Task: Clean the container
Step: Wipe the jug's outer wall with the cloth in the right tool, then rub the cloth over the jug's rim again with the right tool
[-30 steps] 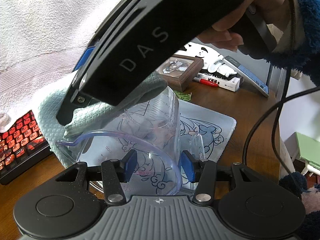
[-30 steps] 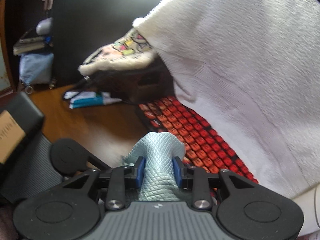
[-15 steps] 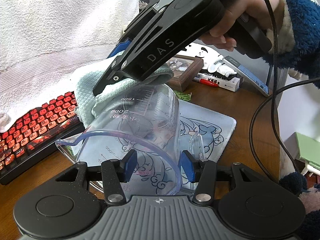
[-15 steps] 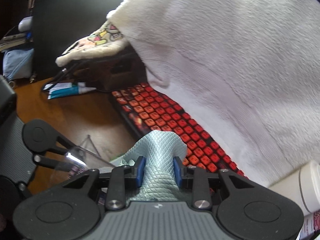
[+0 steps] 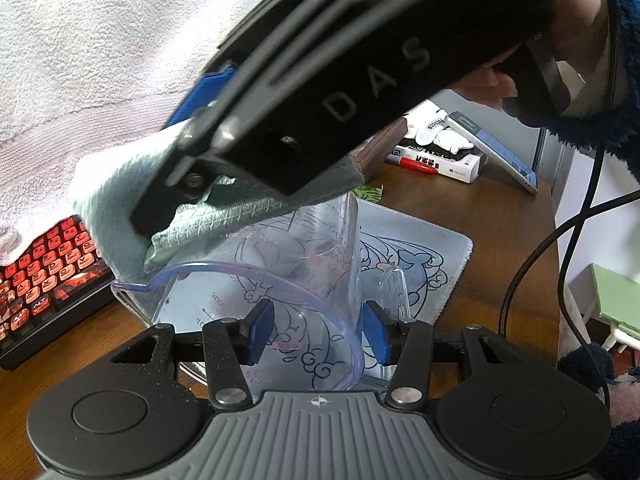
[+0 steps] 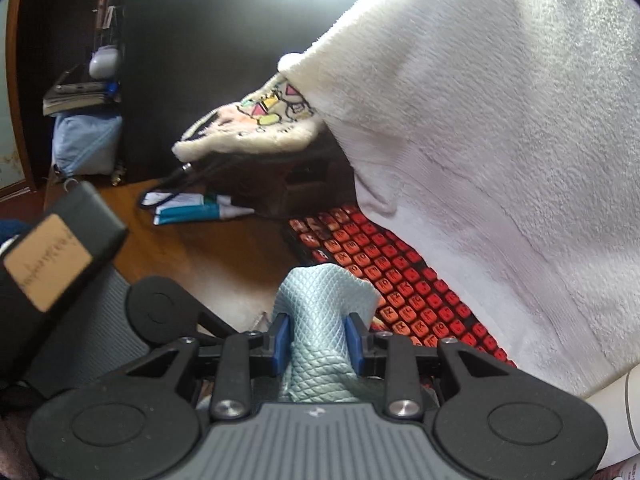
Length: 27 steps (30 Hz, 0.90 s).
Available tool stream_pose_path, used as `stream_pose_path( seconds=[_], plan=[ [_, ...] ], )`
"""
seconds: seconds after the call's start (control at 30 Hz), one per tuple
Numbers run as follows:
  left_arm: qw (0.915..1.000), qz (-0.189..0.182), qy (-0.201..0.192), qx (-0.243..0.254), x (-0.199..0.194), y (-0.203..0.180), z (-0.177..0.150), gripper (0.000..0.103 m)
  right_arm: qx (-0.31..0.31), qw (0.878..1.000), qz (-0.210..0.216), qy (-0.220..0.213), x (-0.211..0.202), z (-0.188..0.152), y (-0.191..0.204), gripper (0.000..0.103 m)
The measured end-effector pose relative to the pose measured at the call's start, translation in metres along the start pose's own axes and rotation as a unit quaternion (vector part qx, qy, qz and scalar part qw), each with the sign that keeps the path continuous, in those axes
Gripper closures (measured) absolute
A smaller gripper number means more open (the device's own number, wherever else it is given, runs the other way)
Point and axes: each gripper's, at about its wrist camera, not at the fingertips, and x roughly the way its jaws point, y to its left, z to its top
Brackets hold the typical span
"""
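Note:
A clear plastic measuring jug point(image 5: 312, 248) with printed scale marks lies tilted, its open mouth toward the left wrist camera. My left gripper point(image 5: 318, 334) is shut on its near wall beside the clear handle point(image 5: 394, 292). My right gripper point(image 6: 316, 340) is shut on a pale blue-green waffle cloth point(image 6: 324, 300). In the left wrist view the right tool's black housing point(image 5: 360, 80) crosses above the jug. It presses the cloth point(image 5: 108, 184) against the jug's upper far side. A hand in a fuzzy blue sleeve point(image 5: 624, 60) holds that tool.
A keyboard with glowing red keys point(image 5: 48, 264) lies left of the jug, half under a white towel point(image 5: 100, 60). The jug is over a printed mat point(image 5: 420, 256) on a wooden desk point(image 5: 480, 216). A black cable point(image 5: 560, 240) hangs at right; a box and red marker point(image 5: 416, 166) lie behind.
Half a second ago the right gripper and cloth were farther up and away from the jug; now they are back down close over it, as one second ago. The left gripper and jug stayed put.

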Motion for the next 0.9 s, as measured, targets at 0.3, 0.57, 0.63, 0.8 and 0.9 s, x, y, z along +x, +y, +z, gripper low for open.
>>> stream_pose_path(
  seconds=[0.3,0.57,0.63,0.8,0.9],
  plan=[
    [1.0000,0.000,0.000,0.000,0.000,-0.001,0.000,0.054,0.039,0.999,-0.034,-0.015,-0.009,-0.028,-0.025,0.074],
    [1.0000,0.000,0.000,0.000,0.001,-0.001,0.000,0.054,0.107,0.990,-0.056,-0.066,-0.019,-0.051,-0.034,0.074],
    [1.0000,0.000,0.000,-0.001,0.001,-0.001,0.000,0.054,0.124,0.987,-0.054,-0.090,-0.022,-0.055,-0.030,0.074],
    [1.0000,0.000,0.000,0.000,0.000,-0.001,0.000,0.054,0.133,0.981,-0.044,-0.134,-0.027,-0.058,-0.006,0.074],
    [1.0000,0.000,0.000,0.000,0.000,-0.001,0.000,0.054,0.134,0.977,-0.040,-0.158,-0.029,-0.057,0.009,0.074]
  ],
)
